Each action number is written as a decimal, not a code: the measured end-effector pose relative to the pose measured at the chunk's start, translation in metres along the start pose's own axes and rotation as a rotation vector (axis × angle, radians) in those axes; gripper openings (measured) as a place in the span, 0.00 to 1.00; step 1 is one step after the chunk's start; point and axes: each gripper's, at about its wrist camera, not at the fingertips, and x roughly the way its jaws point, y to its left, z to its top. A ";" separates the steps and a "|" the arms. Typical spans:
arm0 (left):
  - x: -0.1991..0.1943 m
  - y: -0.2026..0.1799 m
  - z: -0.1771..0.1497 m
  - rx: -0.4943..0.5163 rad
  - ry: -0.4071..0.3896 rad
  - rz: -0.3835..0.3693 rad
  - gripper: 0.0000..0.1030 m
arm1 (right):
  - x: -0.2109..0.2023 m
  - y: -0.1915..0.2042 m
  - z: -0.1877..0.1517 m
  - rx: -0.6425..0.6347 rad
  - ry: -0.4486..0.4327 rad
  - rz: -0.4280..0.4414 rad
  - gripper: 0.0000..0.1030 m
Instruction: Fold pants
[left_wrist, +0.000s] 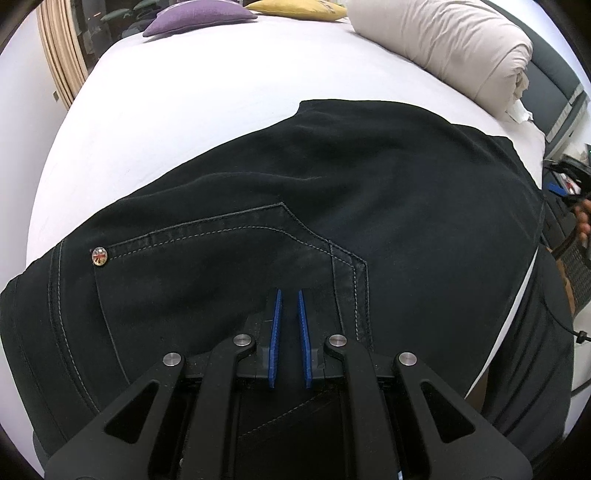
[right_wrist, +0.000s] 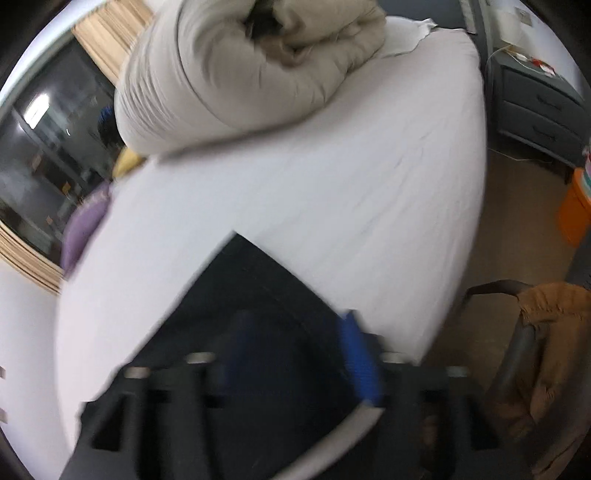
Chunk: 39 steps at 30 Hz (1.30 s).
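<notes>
The dark pants (left_wrist: 332, 192) lie flat on the white bed (left_wrist: 184, 110), back pocket (left_wrist: 207, 266) up, apparently already doubled leg over leg. The left gripper (left_wrist: 290, 295) hovers low over the pocket, its blue fingers (left_wrist: 275, 332) narrowly parted and holding nothing. The right gripper (right_wrist: 295, 354) is blurred — its fingers look spread wide over the far end. The next move probably calls for pinching an end and carrying it across.
</notes>
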 end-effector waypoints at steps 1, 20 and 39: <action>0.000 -0.001 0.000 -0.001 -0.001 0.003 0.09 | -0.010 -0.001 -0.004 -0.008 -0.001 0.015 0.64; -0.005 0.009 -0.005 -0.017 -0.003 -0.001 0.09 | 0.009 -0.034 -0.081 0.377 0.145 0.084 0.56; -0.008 0.011 -0.006 -0.016 -0.006 -0.005 0.09 | 0.015 -0.034 -0.080 0.405 0.005 0.228 0.21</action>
